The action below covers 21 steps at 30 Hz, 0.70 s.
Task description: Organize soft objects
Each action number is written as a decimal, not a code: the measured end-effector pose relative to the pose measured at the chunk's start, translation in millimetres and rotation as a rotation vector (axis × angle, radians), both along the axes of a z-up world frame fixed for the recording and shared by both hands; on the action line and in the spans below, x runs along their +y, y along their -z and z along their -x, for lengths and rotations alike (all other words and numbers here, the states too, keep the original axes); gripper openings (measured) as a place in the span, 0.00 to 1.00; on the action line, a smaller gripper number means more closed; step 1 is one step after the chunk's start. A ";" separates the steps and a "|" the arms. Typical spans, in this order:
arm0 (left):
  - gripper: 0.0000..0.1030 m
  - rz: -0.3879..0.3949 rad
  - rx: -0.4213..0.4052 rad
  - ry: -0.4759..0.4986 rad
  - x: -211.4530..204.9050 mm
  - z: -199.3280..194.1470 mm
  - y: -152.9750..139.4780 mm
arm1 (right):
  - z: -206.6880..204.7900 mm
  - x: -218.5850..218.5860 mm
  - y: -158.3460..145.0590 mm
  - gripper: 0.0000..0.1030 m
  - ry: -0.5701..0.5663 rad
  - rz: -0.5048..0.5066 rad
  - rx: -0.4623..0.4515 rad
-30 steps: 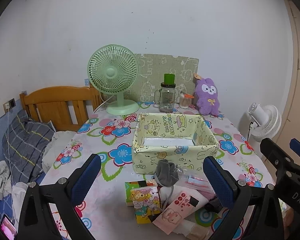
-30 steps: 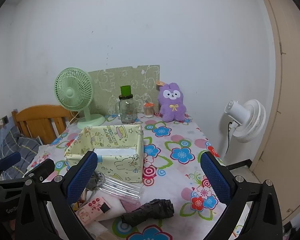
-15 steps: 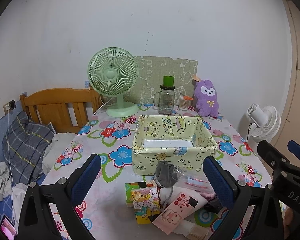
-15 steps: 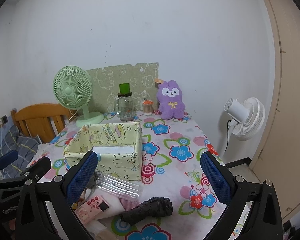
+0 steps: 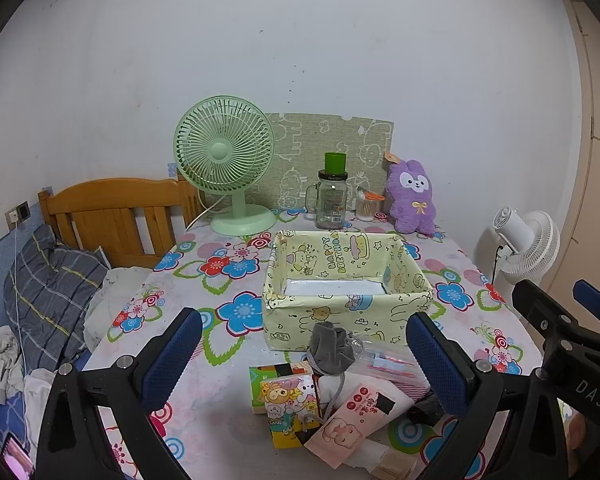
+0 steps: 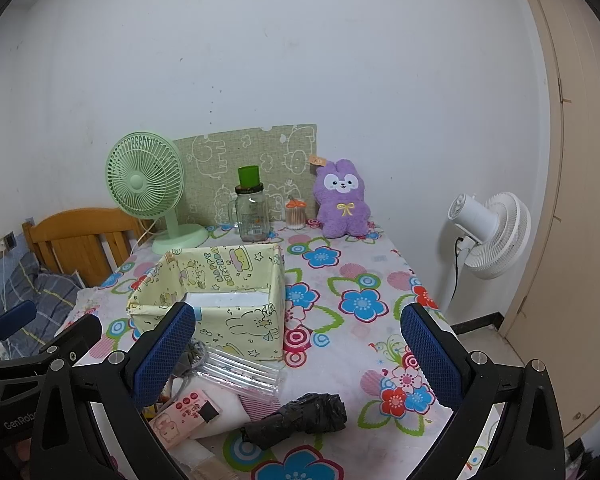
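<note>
Both views sit slightly higher — box [image 5: 346, 280] appears lower

- A plain white wall [image 5: 300, 40] filled the background from 9 to 3 o'clock, marked with small dark specks.
- A beige door or wardrobe panel [image 6: 572, 200] stood at 3 o'clock.
- A wooden headboard [image 5: 116, 212] sat at 9 o'clock, with a grey plaid pillow [image 5: 48, 292] just below it on a bed.
- A wall socket [image 5: 18, 214] was beside the headboard, a white cable hanging from it.
- A white standing fan [image 6: 488, 236] stood on the floor at 3 o'clock, beside the table [image 6: 364, 304] with its flowered cloth.
- Light was even and soft.
</note>
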State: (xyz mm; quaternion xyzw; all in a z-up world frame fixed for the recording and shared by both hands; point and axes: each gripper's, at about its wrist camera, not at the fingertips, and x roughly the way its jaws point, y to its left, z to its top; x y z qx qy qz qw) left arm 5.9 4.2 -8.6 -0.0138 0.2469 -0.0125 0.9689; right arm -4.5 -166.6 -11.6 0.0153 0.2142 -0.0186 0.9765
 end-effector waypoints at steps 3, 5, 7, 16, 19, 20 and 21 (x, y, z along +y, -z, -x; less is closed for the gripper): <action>1.00 0.000 0.000 -0.001 -0.2 0.1 0.1 | -0.2 -0.2 -0.3 1.00 0.001 0.000 0.000; 1.00 0.000 0.000 0.000 -0.2 -0.1 -0.5 | -0.4 -0.2 -0.4 1.00 0.000 -0.001 0.001; 1.00 -0.001 0.000 -0.001 -0.5 0.1 -0.2 | -0.1 -0.1 -0.5 1.00 0.001 -0.001 0.002; 1.00 -0.001 0.000 -0.001 -0.9 0.0 -0.2 | -0.6 -0.7 -1.2 1.00 0.000 -0.002 0.002; 1.00 -0.001 -0.001 -0.001 -0.8 0.0 -0.2 | -0.5 -0.9 -1.4 1.00 0.001 -0.001 0.000; 1.00 -0.001 -0.001 -0.001 -0.9 -0.2 0.0 | -0.3 -0.8 -1.2 1.00 0.001 0.000 -0.001; 1.00 -0.001 0.000 -0.002 -0.9 -0.2 0.0 | 0.3 -0.6 -0.9 1.00 0.001 0.000 -0.002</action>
